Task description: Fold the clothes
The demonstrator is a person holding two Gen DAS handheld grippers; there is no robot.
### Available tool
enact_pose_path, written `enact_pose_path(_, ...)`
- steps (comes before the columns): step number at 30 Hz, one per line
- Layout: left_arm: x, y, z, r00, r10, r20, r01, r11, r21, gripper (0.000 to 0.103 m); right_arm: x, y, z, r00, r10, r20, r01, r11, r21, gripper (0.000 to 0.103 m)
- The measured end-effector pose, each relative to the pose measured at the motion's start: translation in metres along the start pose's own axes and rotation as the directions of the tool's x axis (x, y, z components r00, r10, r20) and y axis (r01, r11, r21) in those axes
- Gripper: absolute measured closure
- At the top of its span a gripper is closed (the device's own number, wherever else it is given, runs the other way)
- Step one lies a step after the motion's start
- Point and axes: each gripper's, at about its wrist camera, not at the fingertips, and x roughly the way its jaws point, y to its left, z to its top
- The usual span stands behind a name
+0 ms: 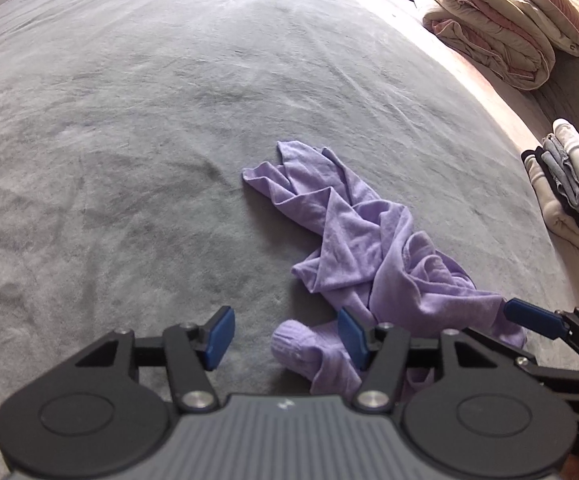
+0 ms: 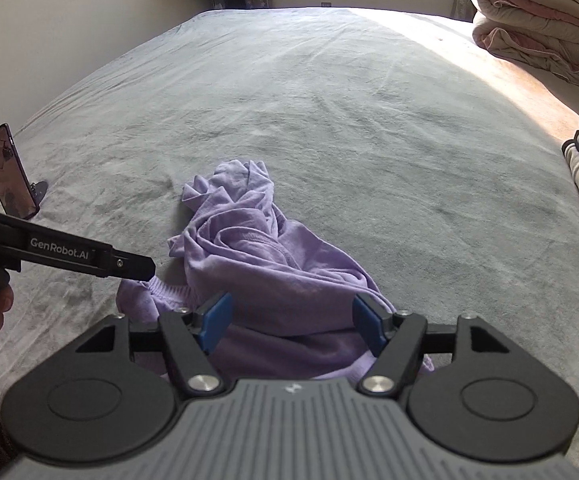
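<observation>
garment (image 1: 373,240) crumpled on bed (image 1: 129,120), long axis running away from grippers | left gripper (image 1: 287,338) jaws wide, over cuff, not pinching | right gripper (image 2: 289,322) jaws wide over near hem, nearer the bulk | nothing held

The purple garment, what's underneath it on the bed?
The crumpled purple garment lies on the grey bedspread, which shows all around it. Whatever sits under its bunched folds is covered, so nothing else can be confirmed there.
</observation>
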Motion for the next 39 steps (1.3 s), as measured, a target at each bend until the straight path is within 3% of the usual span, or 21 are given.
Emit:
enact_pose_path(5, 0.016, 0.011, -0.01, 1.0, -0.011, 0.001, 0.011, 1.0, 0.005, 0.042, 0.01, 0.013, 0.009, 1.0, -0.003, 0.012, 0.003, 1.0, -0.016, 0.031)
enact_pose_path(10, 0.02, 0.009, -0.005, 1.0, -0.009, 0.009, 0.008, 0.992, 0.125, 0.047, 0.024, 0.024, 0.016, 1.0, -0.008, 0.018, 0.009, 0.999, -0.035, 0.031)
enact_pose_path(17, 0.023, 0.018, -0.004, 1.0, -0.008, -0.012, 0.009, 0.993, 0.119, 0.057, 0.058, 0.036, 0.02, 1.0, -0.009, 0.02, 0.01, 0.999, -0.043, 0.031)
enact_pose_path(18, 0.023, 0.019, -0.004, 1.0, -0.01, -0.012, 0.011, 0.993, 0.12, 0.055, 0.063, 0.034, 0.02, 1.0, -0.007, 0.02, 0.008, 0.999, -0.039, 0.034)
enact_pose_path(21, 0.023, 0.016, -0.005, 1.0, -0.007, -0.011, 0.009, 0.99, 0.138, 0.055, 0.066, 0.027, 0.02, 1.0, -0.016, 0.027, 0.017, 1.0, -0.027, 0.062)
enact_pose_path(24, 0.021, 0.01, -0.008, 1.0, 0.005, -0.006, -0.004, 0.984, 0.18, 0.055, 0.047, 0.016, 0.023, 0.998, -0.008, 0.064, 0.006, 0.999, 0.032, 0.074)
enact_pose_path(25, 0.02, 0.008, -0.009, 1.0, 0.008, -0.005, -0.007, 0.982, 0.188, 0.056, 0.038, 0.013, 0.023, 0.996, -0.02, 0.084, 0.016, 0.999, 0.041, 0.087)
enact_pose_path(28, 0.02, 0.006, -0.009, 1.0, 0.014, -0.006, -0.012, 0.979, 0.202, 0.056, 0.012, 0.003, 0.025, 0.987, -0.103, 0.126, 0.098, 0.994, 0.045, 0.096)
enact_pose_path(33, 0.015, 0.006, -0.01, 1.0, 0.01, -0.01, -0.008, 0.979, 0.202, 0.056, -0.01, -0.023, 0.018, 0.973, -0.212, 0.086, 0.206, 0.975, 0.079, 0.097)
enact_pose_path(36, 0.012, 0.007, -0.012, 1.0, 0.004, -0.013, -0.001, 0.981, 0.194, 0.055, -0.015, -0.034, 0.011, 0.979, -0.195, 0.058, 0.188, 0.975, 0.116, 0.097)
enact_pose_path(39, 0.008, 0.01, -0.014, 1.0, -0.013, -0.015, 0.016, 0.985, 0.172, 0.055, -0.013, -0.031, 0.009, 0.989, -0.14, 0.05, 0.131, 0.979, 0.156, 0.072)
